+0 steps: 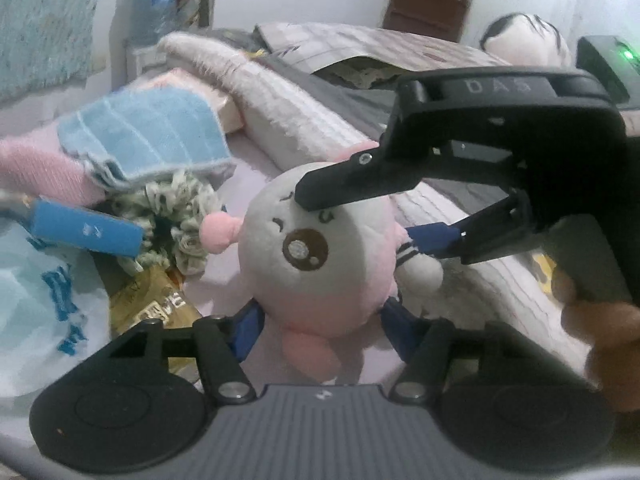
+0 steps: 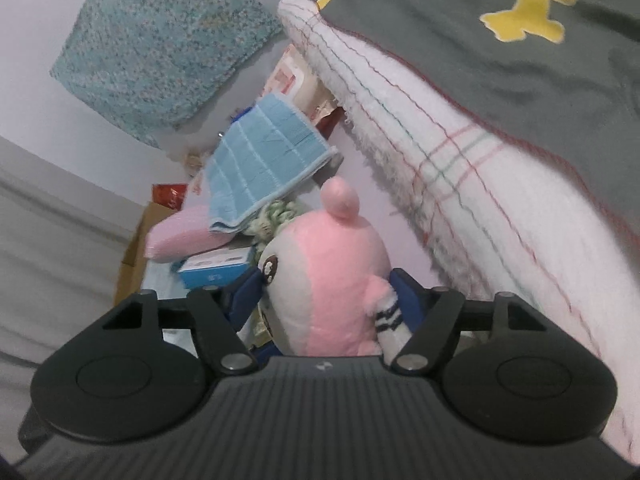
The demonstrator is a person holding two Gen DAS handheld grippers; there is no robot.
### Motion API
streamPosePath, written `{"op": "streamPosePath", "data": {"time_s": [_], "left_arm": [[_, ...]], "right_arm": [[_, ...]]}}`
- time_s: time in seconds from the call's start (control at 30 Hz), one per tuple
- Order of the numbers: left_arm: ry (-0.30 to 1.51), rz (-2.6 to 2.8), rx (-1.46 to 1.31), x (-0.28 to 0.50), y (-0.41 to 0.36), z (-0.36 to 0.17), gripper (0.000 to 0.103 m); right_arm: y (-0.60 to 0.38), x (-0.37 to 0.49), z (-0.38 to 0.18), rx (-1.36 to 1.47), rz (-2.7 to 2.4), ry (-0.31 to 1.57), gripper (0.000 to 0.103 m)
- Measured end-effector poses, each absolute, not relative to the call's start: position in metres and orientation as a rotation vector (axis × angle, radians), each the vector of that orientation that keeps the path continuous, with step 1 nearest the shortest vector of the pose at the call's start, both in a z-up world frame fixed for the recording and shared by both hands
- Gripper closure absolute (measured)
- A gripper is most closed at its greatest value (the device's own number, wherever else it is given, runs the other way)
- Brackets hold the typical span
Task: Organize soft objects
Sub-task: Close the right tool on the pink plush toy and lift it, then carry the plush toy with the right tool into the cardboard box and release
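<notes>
Landmark: the pink-and-white plush toy [image 1: 316, 256], which sits on the bed [image 1: 256, 168] and from which every place below is told.
Left tongs [image 1: 320, 332]: they straddle the toy's lower body, blue pads on either side; whether the pads press or merely flank it I cannot tell.
Right tongs [image 1: 376, 216]: seen in the left wrist view, they reach across the toy from its far side, one finger over its forehead and the other at its striped arm; in the right wrist view the toy fills the gap between the fingers, half spread. Contact looks likely, though a firm squeeze cannot be confirmed.
Blue towel [image 1: 148, 136]: behind the toy, draped loosely on a pink folded cloth [image 1: 44, 172], not squared up.
Green-and-white scrunchie [image 1: 176, 216]: just beside the toy, under the towel's edge, loose.
White quilted blanket [image 1: 304, 120]: a long roll running behind the toy, with grey fabric [image 2: 520, 60] over it.
Done so far: judging by the heap, very little; no neat stack or sorted group shows.
Step in hand: apparently taking or setting the toy with both tongs.
Left to do: place the toy, fold the towel, gather the scrunchie and cloth.
</notes>
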State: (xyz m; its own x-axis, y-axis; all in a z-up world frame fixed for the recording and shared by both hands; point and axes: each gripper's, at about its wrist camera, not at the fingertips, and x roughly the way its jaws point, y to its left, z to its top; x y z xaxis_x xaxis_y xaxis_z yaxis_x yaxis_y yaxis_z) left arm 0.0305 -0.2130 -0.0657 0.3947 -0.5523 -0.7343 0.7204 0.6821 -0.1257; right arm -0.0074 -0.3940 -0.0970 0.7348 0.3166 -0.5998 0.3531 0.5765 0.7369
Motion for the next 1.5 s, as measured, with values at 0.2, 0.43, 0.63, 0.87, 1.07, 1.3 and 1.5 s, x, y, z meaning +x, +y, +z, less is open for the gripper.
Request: {"op": "streamPosePath", "data": {"time_s": [0.2,0.43,0.63,0.87,1.07,1.3,1.5], "left_arm": [[0.72,-0.802,0.33,0.0,-0.194,-0.024,0.038],[0.611,-0.652,0.351,0.001,-0.126,0.038,0.038],[0.578,-0.416,0.364,0.044,-0.04,0.077,0.037],[0.684,-0.166,0.376,0.128,0.059,0.077,0.037],[0.8,-0.059,0.423,0.207,0.104,0.047,0.036],[0.877,-0.043,0.53,0.253,0.12,0.015,0.03],[0.842,-0.043,0.562,0.256,0.131,0.006,0.024]], "right_arm": [[-0.374,-0.03,-0.067,1.032,0.036,0.681,0.034],[-0.319,0.0,-0.01,1.011,0.234,0.609,0.035],[-0.235,0.097,0.033,0.98,0.462,0.65,0.035],[-0.11,0.232,0.053,0.943,0.595,0.792,0.036],[-0.028,0.316,0.035,0.93,0.554,0.924,0.037],[0.007,0.36,-0.007,1.047,0.468,1.013,0.037],[0.016,0.376,-0.037,1.098,0.438,1.033,0.038]]}}
